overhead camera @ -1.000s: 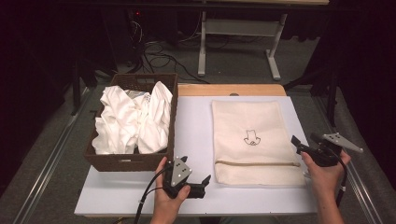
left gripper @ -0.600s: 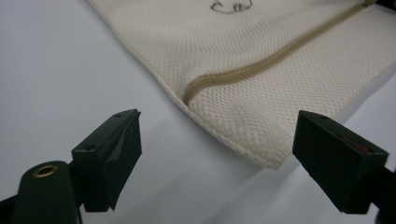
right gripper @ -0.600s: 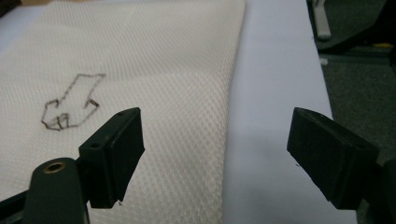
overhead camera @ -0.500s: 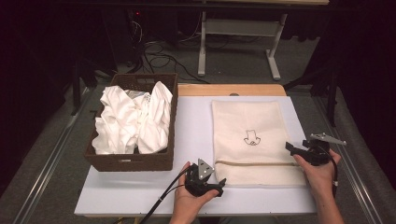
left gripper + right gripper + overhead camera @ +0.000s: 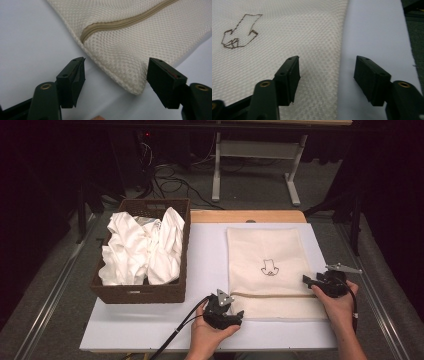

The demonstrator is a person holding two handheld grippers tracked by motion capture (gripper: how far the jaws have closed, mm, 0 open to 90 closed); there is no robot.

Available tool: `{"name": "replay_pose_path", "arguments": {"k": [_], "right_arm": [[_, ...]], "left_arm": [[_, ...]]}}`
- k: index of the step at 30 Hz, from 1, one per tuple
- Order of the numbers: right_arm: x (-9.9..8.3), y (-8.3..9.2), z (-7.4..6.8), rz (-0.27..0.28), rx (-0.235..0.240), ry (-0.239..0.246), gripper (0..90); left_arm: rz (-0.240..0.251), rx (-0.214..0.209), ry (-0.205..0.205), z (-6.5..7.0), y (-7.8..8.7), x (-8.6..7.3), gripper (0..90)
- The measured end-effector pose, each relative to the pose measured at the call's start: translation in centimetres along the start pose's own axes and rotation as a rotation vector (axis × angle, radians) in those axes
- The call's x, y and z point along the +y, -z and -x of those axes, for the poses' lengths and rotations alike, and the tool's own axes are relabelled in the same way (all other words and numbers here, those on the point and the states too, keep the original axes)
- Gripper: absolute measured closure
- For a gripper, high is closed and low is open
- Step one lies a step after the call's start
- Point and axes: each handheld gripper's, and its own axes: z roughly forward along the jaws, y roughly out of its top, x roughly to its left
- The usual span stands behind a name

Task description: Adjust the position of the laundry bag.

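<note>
Grippers (image 5: pixel 239 315) lower, beside mesh bag (image 5: pixel 270 265)

A lab or recording studio: dark drapes, tangled floor cables (image 5: pixel 165 175), a bare white surface (image 5: pixel 210 260) on rails.

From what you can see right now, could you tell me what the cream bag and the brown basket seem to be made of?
The cream bag looks like a woven mesh fabric, matt: a fine honeycomb of small holes covers it, and a beige zip runs across it. The brown basket appears to be wicker or a similar woven fibre, dull-finished, judging by its ribbed, plaited walls; natural or synthetic, I cannot tell.
</note>
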Motion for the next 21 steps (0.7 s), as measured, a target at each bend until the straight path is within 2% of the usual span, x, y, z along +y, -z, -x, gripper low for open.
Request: {"name": "replay_pose_path", "arguments": {"k": [1, 3, 4, 5, 6, 7, 8, 10, 12, 15, 18, 21], "right_arm": [[0.0, -0.1, -0.3, -0.003, 0.004, 0.027, 44.3], [0.0, -0.1, -0.4, -0.002, -0.003, 0.03, 45.6], [0.0, -0.1, -0.5, -0.005, -0.013, 0.029, 48.3], [0.0, -0.1, -0.7, -0.004, -0.042, 0.018, 57.2], [-0.1, 0.0, -0.7, -0.005, -0.054, 0.011, 61.6], [-0.1, 0.0, -0.7, -0.005, -0.054, 0.011, 61.6], [0.0, 0.1, -0.9, -0.011, -0.07, 0.013, 68.0], [0.1, 0.3, -1.0, -0.03, -0.047, 0.008, 84.1], [0.1, 0.3, -0.9, -0.034, -0.036, -0.001, 85.4], [-0.1, 0.6, -0.5, -0.025, 0.011, -0.051, 87.8], [-0.1, 1.0, -0.6, -0.002, 0.023, -0.046, 88.5], [0.3, 1.9, -1.3, 0.031, 0.044, -0.037, 88.6]], "left_arm": [[-0.001, -0.002, 0.0, 0.1, -0.1, 0.1, 34.9], [-0.004, -0.004, 0.006, 0.3, -0.2, 0.2, 36.7], [-0.006, 0.008, 0.009, 0.3, -0.3, 0.3, 40.3], [-0.011, 0.02, 0.006, 0.3, -0.3, 0.4, 52.1], [-0.018, 0.03, 0.002, 0.3, -0.3, 0.4, 56.9], [-0.021, 0.03, 0.006, 0.3, -0.2, 0.5, 56.9], [-0.024, 0.016, 0.008, 0.2, -0.2, 0.5, 63.6], [-0.028, 0.001, 0.001, 0.2, -0.3, 0.5, 78.7], [-0.033, -0.012, 0.012, 0.1, -0.3, 0.6, 81.4], [-0.025, -0.029, 0.015, 0.0, 0.0, 0.6, 85.3], [-0.009, -0.033, 0.016, -0.2, 0.5, 0.5, 86.0], [0.003, -0.034, 0.025, -0.7, 1.1, 0.4, 86.1]]}}
